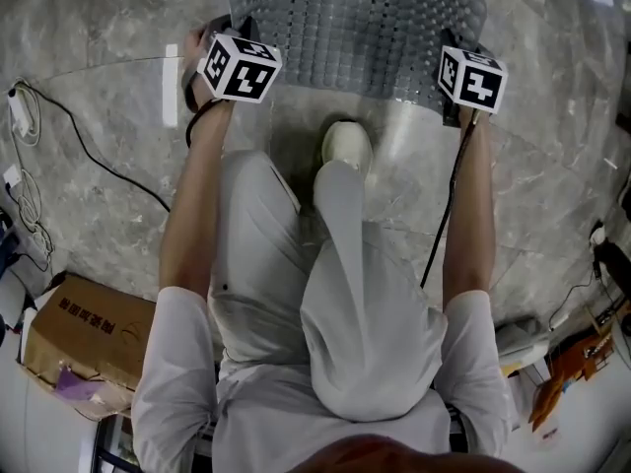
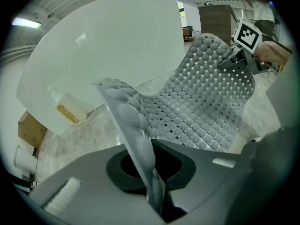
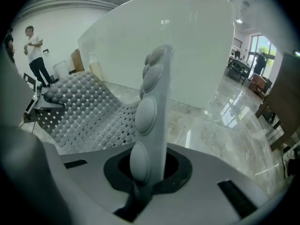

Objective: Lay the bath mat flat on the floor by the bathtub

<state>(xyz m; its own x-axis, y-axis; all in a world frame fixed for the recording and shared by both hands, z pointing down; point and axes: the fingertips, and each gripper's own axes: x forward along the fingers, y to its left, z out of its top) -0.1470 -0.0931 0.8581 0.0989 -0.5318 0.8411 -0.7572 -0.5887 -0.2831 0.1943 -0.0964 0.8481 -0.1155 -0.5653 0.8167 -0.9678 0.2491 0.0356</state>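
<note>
Bath mat (image 1: 355,28): grey, studded w/ round bumps and small square holes. It's off the floor at its near edge, pinched at both corners, and sags in a curve btwn the two grippers. The low part of the sag hangs close over the floor (image 1: 99,116); can't tell if it touches.

L gripper (image 1: 237,30) is clamped tight on the mat's left corner. In the left gripper view the mat (image 2: 206,102) edge runs straight up out of the closed jaws of the L gripper (image 2: 154,191). R gripper (image 1: 455,45) does the same on the right corner. In the right gripper view the bumped edge of the mat (image 3: 152,102) stands upright from the shut jaws of the R gripper (image 3: 140,186).

White bathtub (image 2: 108,46) sits just beyond the mat, also seen in the right gripper view (image 3: 178,46). A pale bottle (image 2: 68,109) w/ an orange label lies on the marble floor by the tub wall.

Head view: the person's white shoe (image 1: 345,146) is on the floor just behind the mat's near edge, btwn the arms. Black cable (image 1: 99,156) snakes across the floor at left, and a cardboard box (image 1: 84,338) sits lower left. Another person (image 3: 35,50) stands in the bkgd.
</note>
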